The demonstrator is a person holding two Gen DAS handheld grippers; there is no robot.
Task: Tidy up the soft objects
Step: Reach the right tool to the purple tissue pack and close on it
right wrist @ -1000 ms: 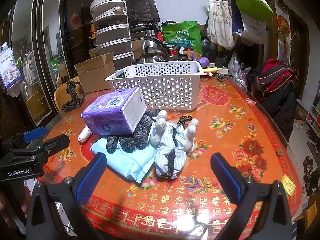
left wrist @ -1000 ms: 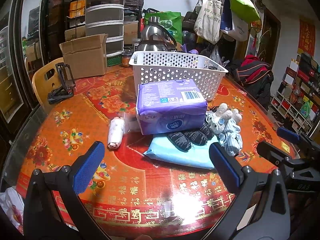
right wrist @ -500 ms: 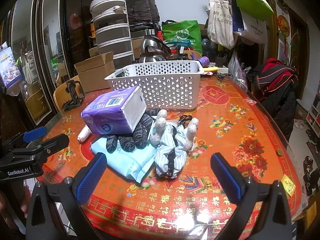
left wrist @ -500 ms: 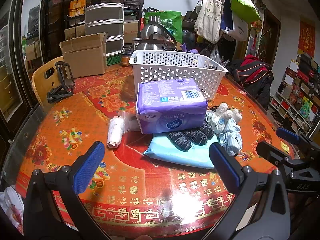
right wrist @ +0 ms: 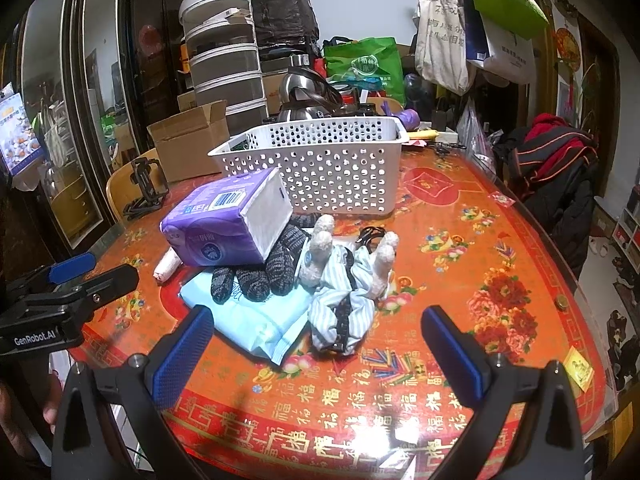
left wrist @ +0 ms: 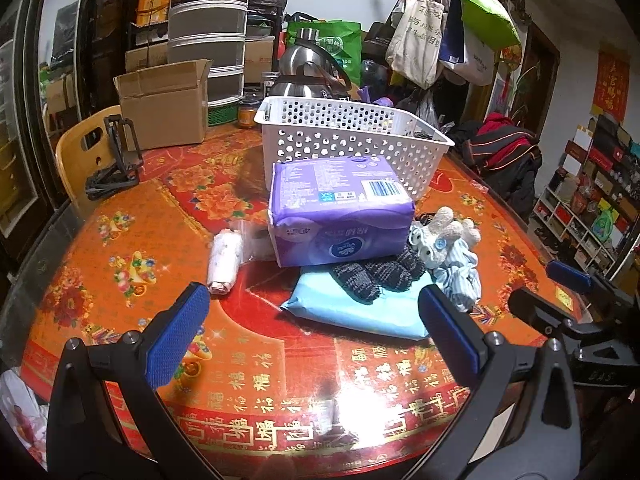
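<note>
A pile of soft goods lies mid-table before a white perforated basket (left wrist: 352, 140) (right wrist: 320, 168). A purple pack (left wrist: 336, 212) (right wrist: 228, 220) leans on a light blue pack (left wrist: 360, 308) (right wrist: 256, 316). Dark knitted socks (left wrist: 376, 272) (right wrist: 256, 272) lie on the blue pack. Striped blue cloth with cream knitted pieces (left wrist: 452, 252) (right wrist: 344, 296) sits at the pile's right. A small white roll (left wrist: 225, 261) (right wrist: 168, 266) lies left. My left gripper (left wrist: 312, 336) and right gripper (right wrist: 320, 350) hover open, short of the pile, holding nothing.
The round table (left wrist: 120, 240) has a red-and-orange patterned glossy top. A cardboard box (left wrist: 164, 104), a metal kettle (left wrist: 304, 68) and stacked drawers (left wrist: 208, 32) stand behind the basket. A wooden chair (left wrist: 80, 152) with a black stand is at the left; hanging bags and clothes are at the right.
</note>
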